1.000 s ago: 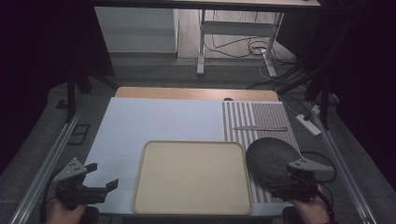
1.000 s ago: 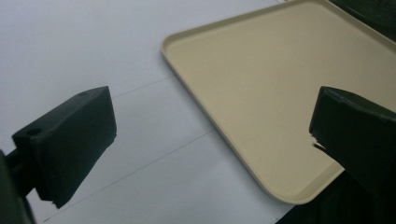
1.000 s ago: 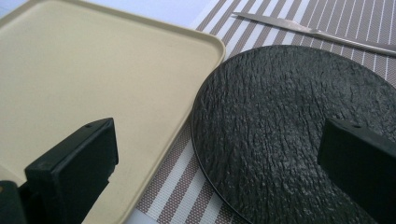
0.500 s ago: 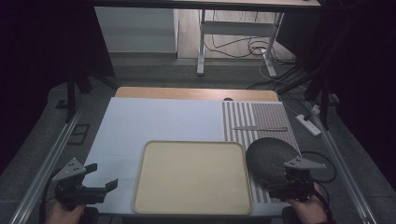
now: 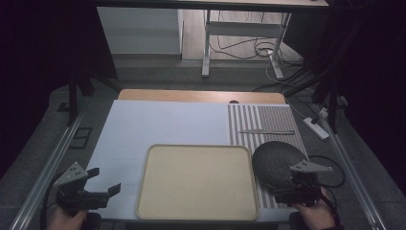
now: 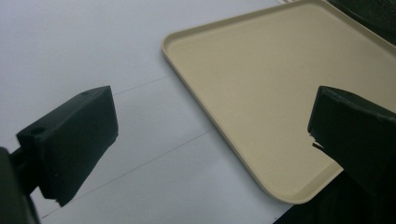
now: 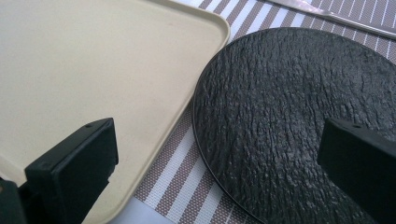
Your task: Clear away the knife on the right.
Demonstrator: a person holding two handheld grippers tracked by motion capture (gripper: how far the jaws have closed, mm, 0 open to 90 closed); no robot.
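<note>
1. Biggest thing first: the pale blue-white surface (image 5: 158, 129) with a beige rectangular plastic tray (image 5: 196, 181) sitting empty between the two sets of jaws. In the left gripper view the tray's near-left corner (image 6: 280, 116) sits ahead of the jaws and off toward the right-hand one.
2. Next, the brown-and-white striped woven placemat (image 5: 261, 122), just past the tray on the right gripper's side.
3. The round black textured slate-look plate (image 5: 275, 160) lies flat on that mat. In the right gripper view the plate (image 7: 289, 121) is straight ahead and a bit toward the right-hand jaw, with its rim just beside the tray edge (image 7: 205, 56). I can't tell if they actually touch.
4. The right gripper (image 5: 299, 189) is clearly the nearer one, hovering right at the plate's near edge, jaws spread wide and holding nothing. My guess is the plate is what gets picked up.
5. The left gripper (image 5: 103, 191) is well apart from the plate, on the far side of the tray, jaws also spread and empty.
6. Smallest: a thin silver metal knife (image 5: 265, 132) beyond the plate, its long axis running side to side across the stripes.
</note>
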